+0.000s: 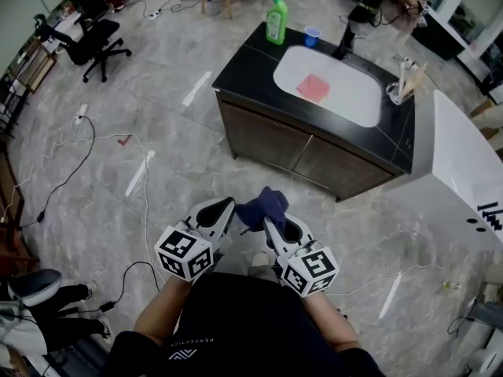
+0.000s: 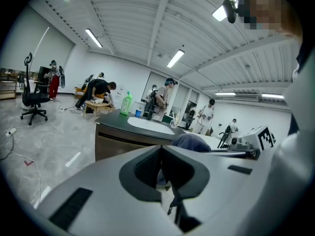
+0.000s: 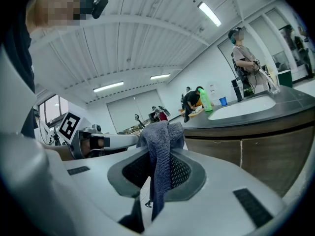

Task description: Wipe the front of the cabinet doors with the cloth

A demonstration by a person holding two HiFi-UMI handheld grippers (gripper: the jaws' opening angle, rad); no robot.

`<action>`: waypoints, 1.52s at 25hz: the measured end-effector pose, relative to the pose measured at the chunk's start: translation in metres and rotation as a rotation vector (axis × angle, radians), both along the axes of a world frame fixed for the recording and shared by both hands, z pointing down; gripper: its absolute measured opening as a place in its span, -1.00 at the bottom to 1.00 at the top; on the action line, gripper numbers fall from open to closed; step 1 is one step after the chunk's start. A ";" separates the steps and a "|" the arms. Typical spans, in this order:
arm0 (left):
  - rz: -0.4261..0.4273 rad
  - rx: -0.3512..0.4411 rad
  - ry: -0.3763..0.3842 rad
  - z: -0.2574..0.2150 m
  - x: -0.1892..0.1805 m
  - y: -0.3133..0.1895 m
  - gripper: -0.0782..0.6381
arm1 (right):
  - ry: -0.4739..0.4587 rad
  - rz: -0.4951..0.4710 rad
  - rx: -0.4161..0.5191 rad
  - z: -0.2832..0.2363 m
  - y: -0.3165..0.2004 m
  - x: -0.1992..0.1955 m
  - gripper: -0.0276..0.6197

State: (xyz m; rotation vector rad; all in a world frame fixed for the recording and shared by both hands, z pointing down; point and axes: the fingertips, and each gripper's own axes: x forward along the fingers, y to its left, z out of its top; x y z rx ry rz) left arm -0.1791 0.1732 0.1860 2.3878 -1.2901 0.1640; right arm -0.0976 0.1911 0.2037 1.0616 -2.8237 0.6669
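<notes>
Right gripper view: the cloth [image 3: 160, 151] is pinched in our right claw [image 1: 269, 225].
We see the grey-blue cloth bunched above this claw's tips and hanging down between its two jaws, which are closed tight on it. Just to its left, tip near tip, sits our left claw [image 2: 161, 150]. Its jaws are set narrow with only a slit between them. A bluish sliver shows in that slit, and we cannot tell if it is cloth. Ahead of both claws, well apart from them, stand the brown cabinet doors [image 1: 302, 151] under a black counter [image 1: 244, 65] with a white sink [image 1: 354, 100]. A pink rag [image 1: 317, 87] lies in the sink, and a green bottle [image 1: 276, 20] stands on the counter's far side from the claws.
</notes>
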 end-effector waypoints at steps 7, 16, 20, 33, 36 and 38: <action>0.013 0.007 -0.035 0.001 -0.016 -0.025 -0.76 | 0.007 -0.010 0.005 0.000 -0.019 -0.018 -0.70; 0.087 -0.023 -0.028 0.013 -0.062 -0.079 -0.76 | 0.052 0.071 -0.044 0.024 -0.072 -0.060 -0.70; 0.106 -0.052 -0.013 0.018 -0.086 -0.099 -0.76 | 0.069 0.082 -0.051 0.022 -0.091 -0.088 -0.70; 0.255 -0.103 -0.013 0.051 -0.123 -0.160 -0.76 | 0.141 0.154 -0.079 0.049 -0.146 -0.143 -0.70; 0.279 -0.104 -0.018 0.059 -0.135 -0.172 -0.76 | 0.157 0.176 -0.090 0.060 -0.158 -0.154 -0.70; 0.289 -0.105 -0.011 0.064 -0.142 -0.180 -0.76 | 0.168 0.197 -0.097 0.065 -0.166 -0.161 -0.70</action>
